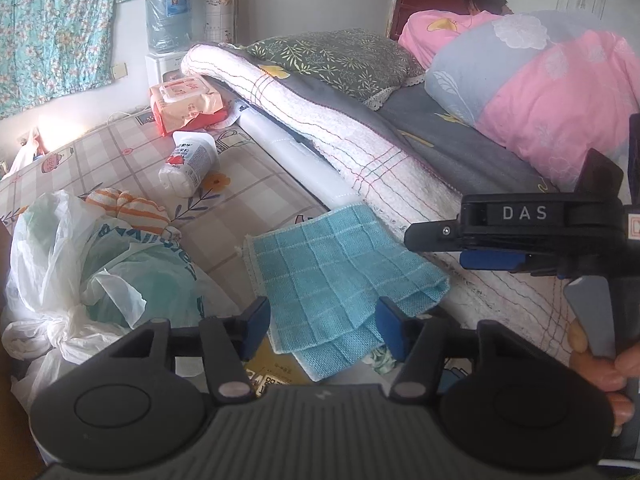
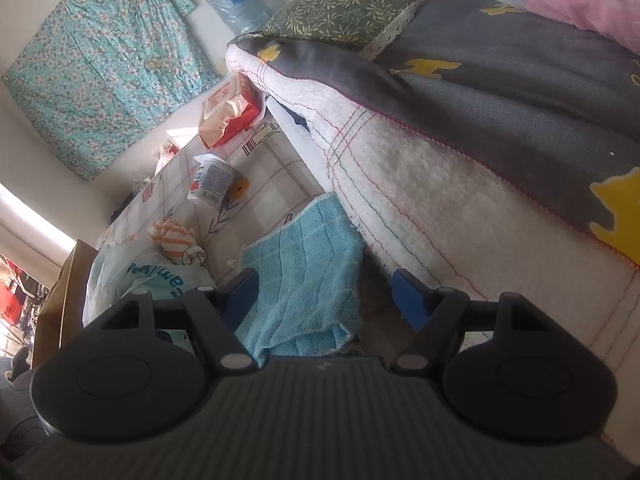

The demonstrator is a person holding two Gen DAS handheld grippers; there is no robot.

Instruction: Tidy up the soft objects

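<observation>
Blue cloth (image 1: 340, 268) is framed, ungripped, between the parted pads of left gripper (image 1: 324, 324) and right gripper (image 2: 324, 300).

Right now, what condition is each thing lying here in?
Blue cloth: folded, layered, between the left gripper's open jaws.
Right gripper: open over the cloth.
Plastic bag: crumpled, knotted.
Wipes pack: lid shut.
Tube: lying down.
Striped cloth: bunched.
</observation>
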